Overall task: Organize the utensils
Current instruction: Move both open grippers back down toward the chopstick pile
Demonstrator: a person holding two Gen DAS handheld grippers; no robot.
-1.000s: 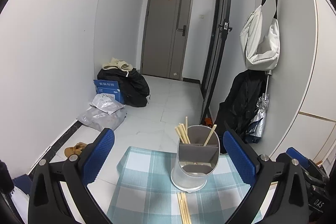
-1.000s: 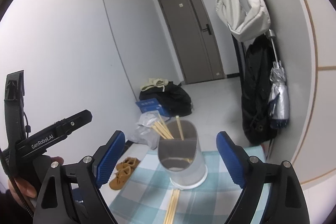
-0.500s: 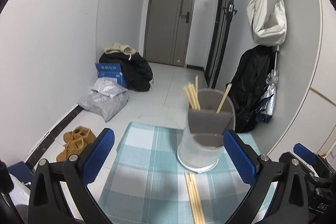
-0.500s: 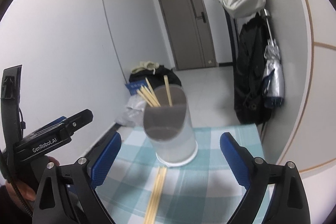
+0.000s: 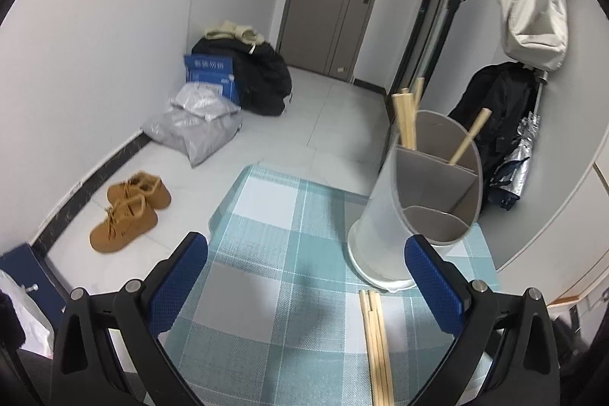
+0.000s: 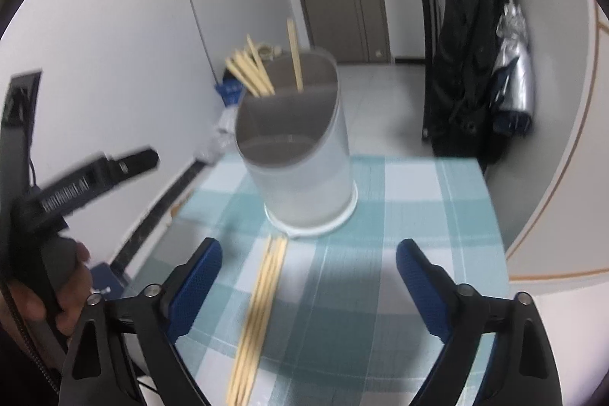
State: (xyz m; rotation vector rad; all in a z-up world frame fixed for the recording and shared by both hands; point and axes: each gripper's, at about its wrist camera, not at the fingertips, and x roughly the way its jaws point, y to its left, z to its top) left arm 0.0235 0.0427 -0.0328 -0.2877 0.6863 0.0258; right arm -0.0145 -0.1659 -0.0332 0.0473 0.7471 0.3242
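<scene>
- The utensil holder (image 6: 300, 147), a pale divided cylinder, stands upright on the checked tablecloth (image 6: 399, 215); everything below is placed against it
- A bundle of loose chopsticks (image 6: 262, 307) lies flat on the cloth, its far tips just in front of the holder's base, running back toward the cameras; the same bundle shows at the lower right in the left wrist view (image 5: 377, 341)
- Several chopsticks (image 6: 251, 71) already stand in the holder's rear compartment, and a single one (image 6: 295, 52) leans beside them; the front compartment looks empty
- The right gripper (image 6: 308, 280) is unclenched with nothing between its blue pads, and its jaws are closing a little; the bundle lies left of its centre line, nearer the left pad
- The left gripper (image 5: 304, 284) is spread wide and empty, over bare cloth to the left of the holder; the bundle lies under its right pad
- The step in hand looks like reaching for the loose bundle
- To do it well: centre the right gripper across the sticks, come low to the cloth, and pinch around mid-length so they lift level
- Squeeze the whole bundle together, or stray sticks may roll off
- Keep clear of the holder's base while closing; it looks light and could tip
</scene>
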